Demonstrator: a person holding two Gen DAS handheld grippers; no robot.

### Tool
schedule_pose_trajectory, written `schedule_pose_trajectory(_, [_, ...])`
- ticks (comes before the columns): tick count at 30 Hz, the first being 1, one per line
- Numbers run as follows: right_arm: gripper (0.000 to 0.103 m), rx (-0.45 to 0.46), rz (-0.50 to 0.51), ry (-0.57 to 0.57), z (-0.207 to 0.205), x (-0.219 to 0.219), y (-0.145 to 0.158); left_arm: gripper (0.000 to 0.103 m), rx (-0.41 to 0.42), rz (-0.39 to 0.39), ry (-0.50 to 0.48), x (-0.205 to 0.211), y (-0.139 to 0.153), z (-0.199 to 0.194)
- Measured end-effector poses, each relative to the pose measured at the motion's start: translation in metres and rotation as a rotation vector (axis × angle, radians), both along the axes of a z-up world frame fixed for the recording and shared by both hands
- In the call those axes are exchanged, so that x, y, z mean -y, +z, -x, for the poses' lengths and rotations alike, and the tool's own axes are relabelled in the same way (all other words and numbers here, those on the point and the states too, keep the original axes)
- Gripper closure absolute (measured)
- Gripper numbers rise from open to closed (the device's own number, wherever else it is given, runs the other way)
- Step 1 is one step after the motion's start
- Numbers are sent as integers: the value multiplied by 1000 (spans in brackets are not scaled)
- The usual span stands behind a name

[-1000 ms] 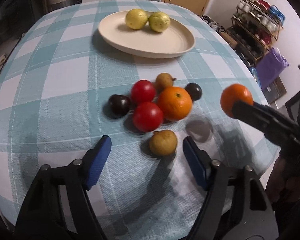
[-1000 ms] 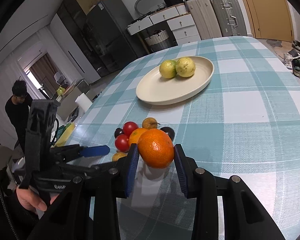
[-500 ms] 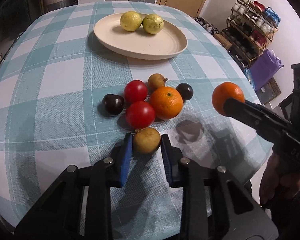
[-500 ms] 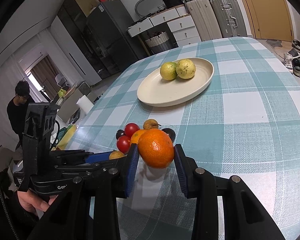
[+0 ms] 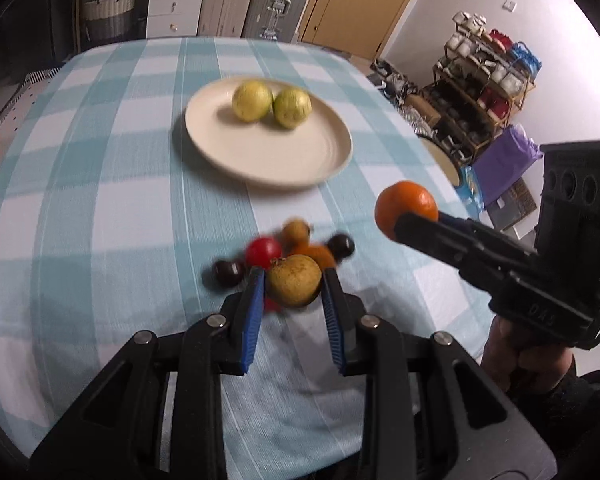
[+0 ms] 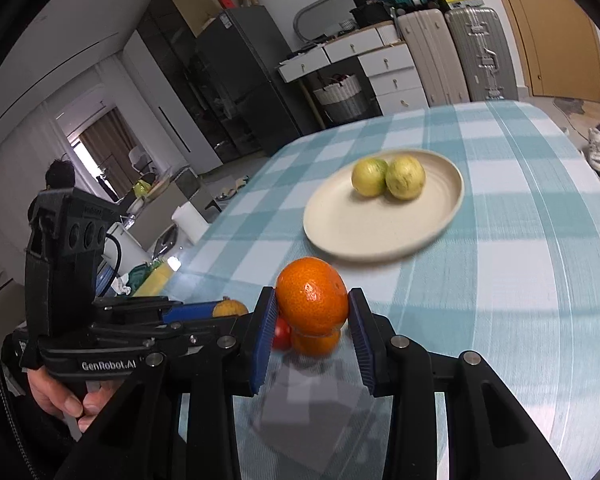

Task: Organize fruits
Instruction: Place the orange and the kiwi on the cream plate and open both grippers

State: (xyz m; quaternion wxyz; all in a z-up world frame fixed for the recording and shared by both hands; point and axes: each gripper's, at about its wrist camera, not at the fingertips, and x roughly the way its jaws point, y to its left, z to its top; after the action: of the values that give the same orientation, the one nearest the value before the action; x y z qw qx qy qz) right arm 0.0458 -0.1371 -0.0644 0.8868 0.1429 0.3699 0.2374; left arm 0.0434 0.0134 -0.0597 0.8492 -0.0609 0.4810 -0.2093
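My left gripper [image 5: 294, 286] is shut on a small brown-yellow fruit [image 5: 295, 285] and holds it above the table. My right gripper [image 6: 311, 307] is shut on an orange [image 6: 312, 295], also raised; the orange also shows in the left wrist view [image 5: 405, 208]. A cream plate [image 5: 268, 148] with two yellow-green fruits [image 5: 252, 101] sits farther back; it also shows in the right wrist view [image 6: 384, 216]. Below my left gripper lie a red tomato [image 5: 263, 252], two dark plums [image 5: 228, 273], another brown fruit [image 5: 296, 231] and an orange [image 5: 314, 254].
The table has a blue-and-white checked cloth [image 5: 100, 184]. A shoe rack [image 5: 484, 92] and a purple bag [image 5: 504, 160] stand to the right of the table. Suitcases [image 6: 476, 56], drawers and a dark fridge [image 6: 236, 80] line the far wall.
My left gripper closed on the brown-yellow fruit and lifted it off the table. Both grippers rose with their fruit; the plate now looks farther off.
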Motion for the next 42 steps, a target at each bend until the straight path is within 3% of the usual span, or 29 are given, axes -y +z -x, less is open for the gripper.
schedule_pose_trajectory(10, [67, 31, 26, 20, -59, -4, 15, 77, 24, 19, 51, -15, 20, -81])
schedule_pose_trajectory(22, [67, -33, 74, 25, -133, -15, -9, 77, -50, 41, 64, -15, -13, -174])
schedule_pose_trajectory(30, [67, -88, 117, 18, -160, -20, -31, 77, -94, 62, 63, -13, -41, -208])
schedule_pose_trajectory(40, [65, -106, 138, 6, -169, -28, -46, 77, -112, 74, 34, -1, -51, -223])
schedule_pose_trajectory(41, [65, -101, 142, -1, -168, -28, -46, 74, -111, 81, 32, -1, -50, -222])
schedule_pose_trajectory(42, [59, -92, 141, -5, -167, -27, -45, 64, -111, 82, 35, -1, -48, -222])
